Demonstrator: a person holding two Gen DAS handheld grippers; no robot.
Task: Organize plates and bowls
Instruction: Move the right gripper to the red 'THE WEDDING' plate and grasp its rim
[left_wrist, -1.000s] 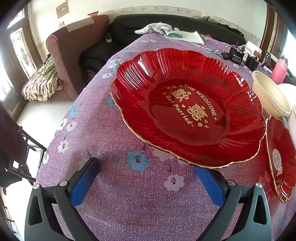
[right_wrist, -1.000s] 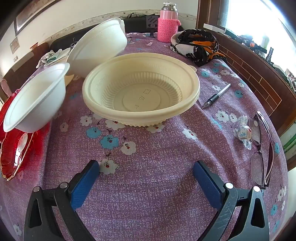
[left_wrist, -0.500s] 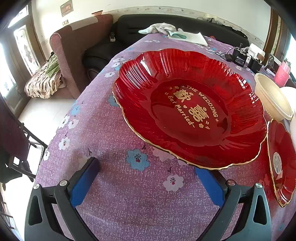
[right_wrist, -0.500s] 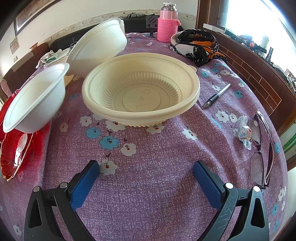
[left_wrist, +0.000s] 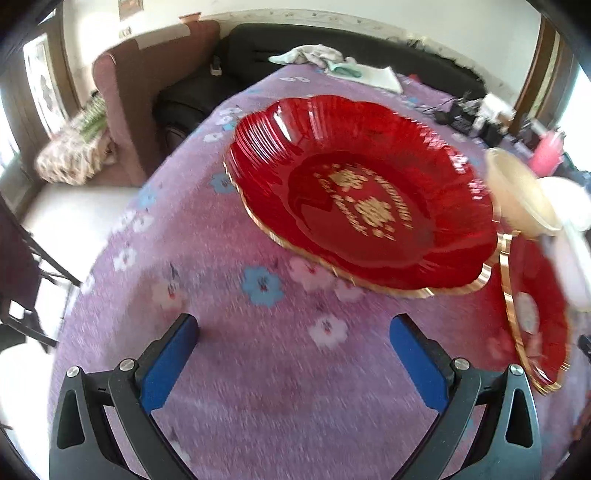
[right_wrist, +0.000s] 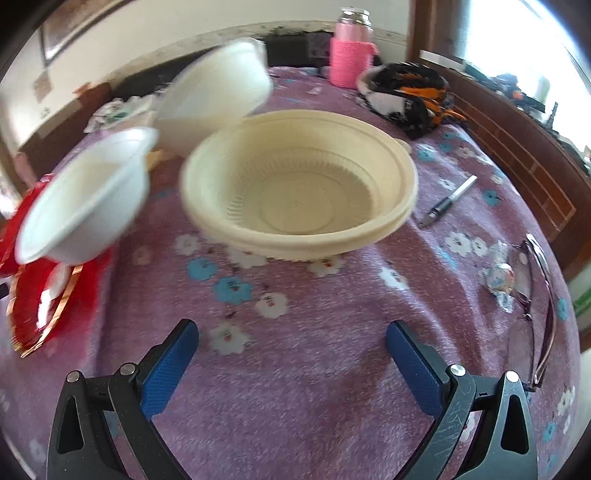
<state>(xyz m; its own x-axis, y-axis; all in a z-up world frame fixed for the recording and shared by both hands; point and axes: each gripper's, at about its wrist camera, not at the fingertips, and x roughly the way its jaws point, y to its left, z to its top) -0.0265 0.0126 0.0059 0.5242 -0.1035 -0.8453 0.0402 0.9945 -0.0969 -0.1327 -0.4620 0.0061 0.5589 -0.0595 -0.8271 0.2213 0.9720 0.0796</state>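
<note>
A large red scalloped plate (left_wrist: 364, 195) with gold lettering lies on the purple floral tablecloth (left_wrist: 258, 369), ahead of my open, empty left gripper (left_wrist: 293, 332). A smaller red plate (left_wrist: 535, 314) lies to its right, also seen in the right wrist view (right_wrist: 40, 295). A cream plastic bowl (right_wrist: 299, 195) sits ahead of my open, empty right gripper (right_wrist: 291, 336). A white bowl (right_wrist: 85, 199) rests tilted on the small red plate. Another white bowl (right_wrist: 214, 96) leans tilted behind.
A pen (right_wrist: 448, 201), glasses (right_wrist: 535, 306) and a candy wrapper (right_wrist: 498, 280) lie right of the cream bowl. A pink bottle (right_wrist: 351, 55) and a dark cloth (right_wrist: 406, 92) stand at the back. An armchair (left_wrist: 122, 110) and sofa lie beyond the table's left edge.
Both cameras have pulled back and blurred with motion; the plates and bowls look smaller and farther. Both grippers stay open. No object has moved.
</note>
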